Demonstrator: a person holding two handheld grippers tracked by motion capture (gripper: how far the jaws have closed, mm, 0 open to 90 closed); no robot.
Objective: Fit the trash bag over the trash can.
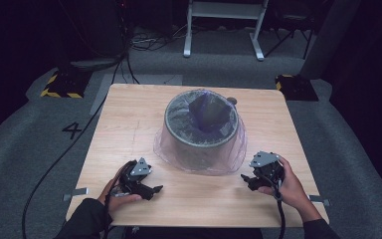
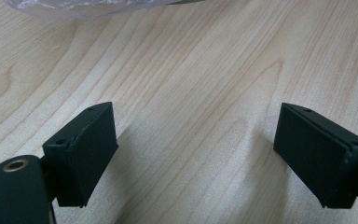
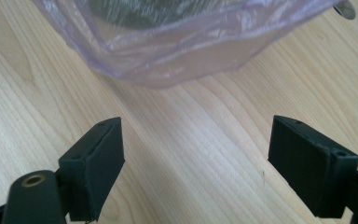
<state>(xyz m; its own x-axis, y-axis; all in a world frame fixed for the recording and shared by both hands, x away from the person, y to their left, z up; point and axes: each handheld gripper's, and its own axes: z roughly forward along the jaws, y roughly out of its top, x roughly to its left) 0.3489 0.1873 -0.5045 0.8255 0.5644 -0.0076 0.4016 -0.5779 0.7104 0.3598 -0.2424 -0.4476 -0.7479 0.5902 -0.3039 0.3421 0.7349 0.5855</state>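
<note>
Pale wood table [image 1: 129, 129], grey carpet [image 1: 30, 149], dark room. Bagged bin [image 1: 201, 130] centre. Left gripper [image 1: 151, 189], right gripper [image 1: 246, 180]: both released, nothing between jaws.

left gripper [image 1: 149, 189]: black body, grey three-cornered top plate | right gripper [image 1: 247, 180]: same, black trailing cable | pads [image 2: 91, 151]: flat black, two screw holes | sleeves [image 1: 87, 216]: dark

The right gripper [image 3: 196, 163] has its two black jaws spread wide with nothing between them, above a wooden table [image 3: 205, 135]. Just beyond them hangs a clear plastic bag [image 3: 168, 51], its lower edge resting on the table.
</note>
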